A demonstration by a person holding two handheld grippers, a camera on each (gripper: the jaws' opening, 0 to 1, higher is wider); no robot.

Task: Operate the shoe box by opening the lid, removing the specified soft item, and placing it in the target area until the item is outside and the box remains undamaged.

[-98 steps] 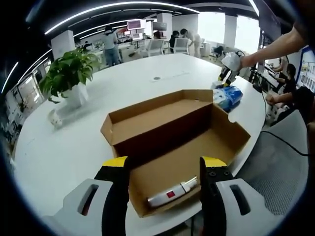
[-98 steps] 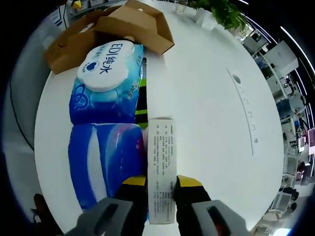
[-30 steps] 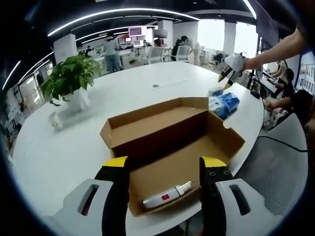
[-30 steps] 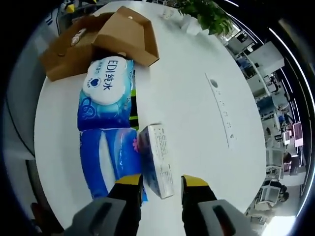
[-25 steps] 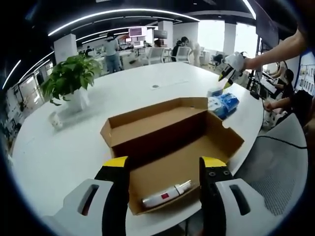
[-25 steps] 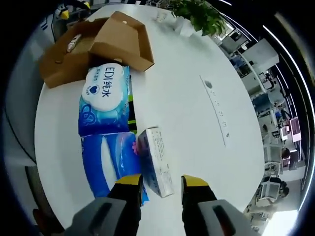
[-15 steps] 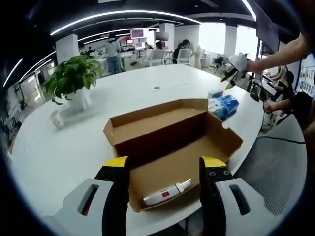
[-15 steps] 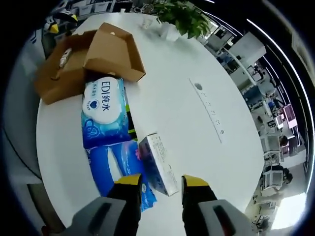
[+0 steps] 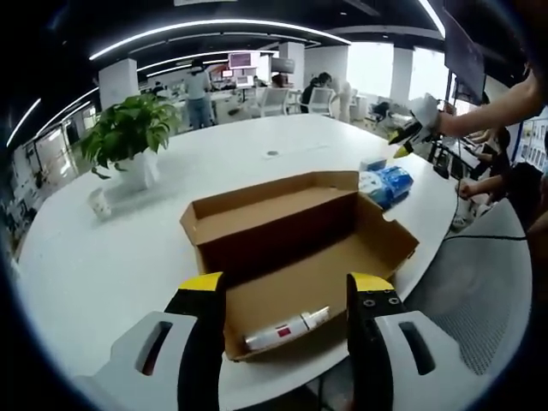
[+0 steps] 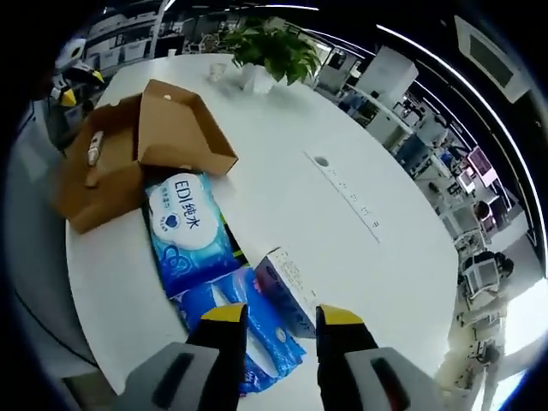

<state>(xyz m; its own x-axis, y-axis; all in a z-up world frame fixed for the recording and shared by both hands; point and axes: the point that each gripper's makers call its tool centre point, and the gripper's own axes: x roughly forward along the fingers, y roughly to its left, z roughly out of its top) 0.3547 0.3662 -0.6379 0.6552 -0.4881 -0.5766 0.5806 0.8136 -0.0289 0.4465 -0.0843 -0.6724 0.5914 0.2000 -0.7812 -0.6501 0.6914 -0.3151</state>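
A brown cardboard shoe box lies open on the white table, its lid folded back on the far side. In the left gripper view the left gripper hangs over the near edge of the box with its yellow-tipped jaws spread wide and nothing between them. A white tube with a red label lies on the box floor near the front wall, just beyond the jaws. To the right of the box, near the table's edge, sit blue soft packs and a small tissue box; above them the right gripper is held up in a person's hand.

In the right gripper view the right gripper looks down on the table, jaws parted and empty. Just beyond its tips lies the purple-and-white tissue box, outside the shoe box, touching a blue pack on its left. A blue wipes pack with a white lid lies between that pack and the shoe box. A potted plant stands at the far side, well apart.
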